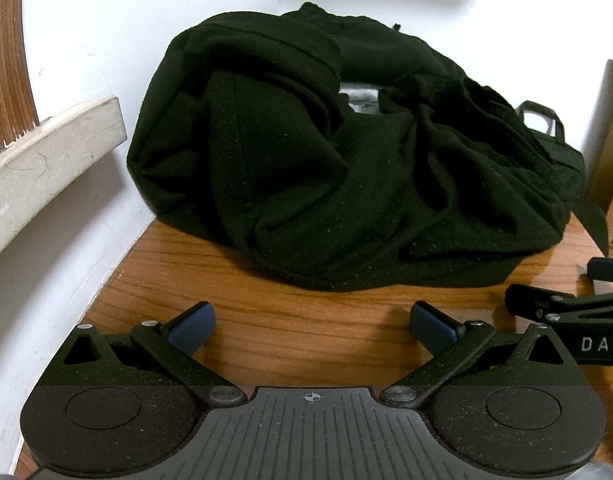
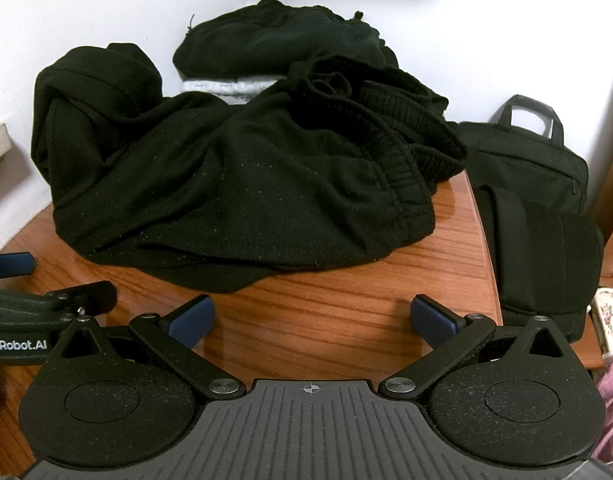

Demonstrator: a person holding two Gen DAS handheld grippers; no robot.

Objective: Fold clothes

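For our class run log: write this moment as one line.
left gripper open | right gripper open | black clothes crumpled, untouched | table

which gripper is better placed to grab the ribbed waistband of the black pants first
Right, probably. The ribbed waistband lies on the pile's right side, ahead of the open right gripper; from the open left gripper it sits far right, behind bunched fabric.
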